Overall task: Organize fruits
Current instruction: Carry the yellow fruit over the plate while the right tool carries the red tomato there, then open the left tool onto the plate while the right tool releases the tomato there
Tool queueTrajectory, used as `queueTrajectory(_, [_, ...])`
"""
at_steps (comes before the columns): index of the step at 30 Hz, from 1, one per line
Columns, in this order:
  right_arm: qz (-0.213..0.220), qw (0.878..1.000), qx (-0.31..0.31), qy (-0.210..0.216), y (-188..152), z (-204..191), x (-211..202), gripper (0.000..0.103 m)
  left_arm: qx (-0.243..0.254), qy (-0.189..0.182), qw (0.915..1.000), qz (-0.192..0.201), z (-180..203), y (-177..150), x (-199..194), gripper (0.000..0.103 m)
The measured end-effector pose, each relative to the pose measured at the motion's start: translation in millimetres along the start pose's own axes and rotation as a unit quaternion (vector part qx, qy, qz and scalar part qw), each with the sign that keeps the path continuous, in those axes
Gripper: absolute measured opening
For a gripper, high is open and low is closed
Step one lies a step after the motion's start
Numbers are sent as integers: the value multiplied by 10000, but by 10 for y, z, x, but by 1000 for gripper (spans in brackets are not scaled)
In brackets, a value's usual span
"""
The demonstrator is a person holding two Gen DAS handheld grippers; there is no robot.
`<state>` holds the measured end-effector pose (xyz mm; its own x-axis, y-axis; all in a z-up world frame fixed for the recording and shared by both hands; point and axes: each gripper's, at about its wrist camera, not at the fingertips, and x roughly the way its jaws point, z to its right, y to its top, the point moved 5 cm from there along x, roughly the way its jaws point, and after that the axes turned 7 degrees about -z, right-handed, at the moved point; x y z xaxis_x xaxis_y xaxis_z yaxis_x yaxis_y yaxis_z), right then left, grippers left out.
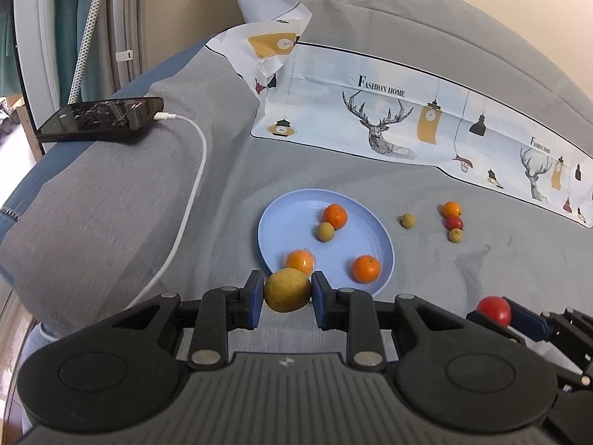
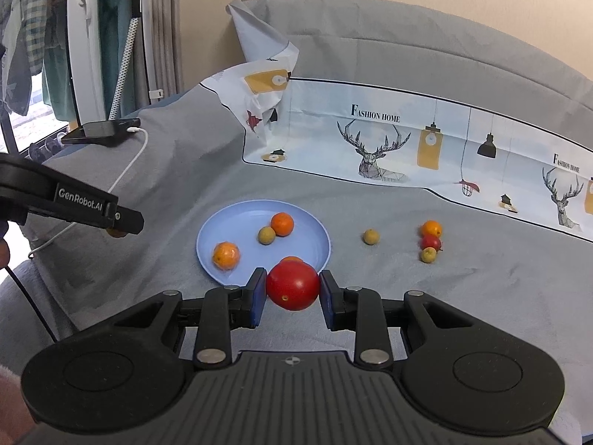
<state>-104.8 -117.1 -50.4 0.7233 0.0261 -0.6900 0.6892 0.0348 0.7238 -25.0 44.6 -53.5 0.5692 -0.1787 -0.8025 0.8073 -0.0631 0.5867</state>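
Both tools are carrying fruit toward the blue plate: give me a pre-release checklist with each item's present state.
1. Left tool shut on the yellow-brown fruit: ok.
2. Right tool shut on the red fruit: ok.
3. Bare space on the blue plate: ok; it holds three oranges and one small fruit.
4. Held fruit directly above the plate: cannot tell.
5. All fruit gathered: not ok; four pieces still lie on the blanket.
6. Tools apart from each other: ok.

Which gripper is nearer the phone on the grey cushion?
Left. The left gripper, holding a yellow-green fruit, is on the phone's side; the right gripper is beyond it.
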Motion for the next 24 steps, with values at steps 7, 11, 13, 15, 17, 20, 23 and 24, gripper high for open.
queueTrajectory(7, [-139,9999,-1,77,131,14,328,32,-26,12,9998,-195,53,209,301,31])
queueTrajectory(11, [-240,9996,18,119,215,33,586,32,14,48,9995,-320,106,309,535,31])
queueTrajectory(13, [-301,9994,80,144,255,63,728,32,26,66,9992,-403,130,354,669,31])
queueTrajectory(15, [-359,9991,127,167,295,85,860,32,41,95,9988,-483,155,396,803,31])
queueTrajectory(17, [-422,9988,155,200,328,107,1000,32,68,140,9983,-561,175,437,940,31])
queueTrajectory(20, [-518,9983,158,234,373,124,1236,32,125,204,9976,-656,216,518,1161,31])
queueTrajectory(23, [-632,9975,131,271,411,106,1482,32,136,279,9967,-748,230,595,1381,31])
queueTrajectory(24, [-665,9974,126,267,423,102,1549,32,140,313,9963,-783,229,617,1448,31])
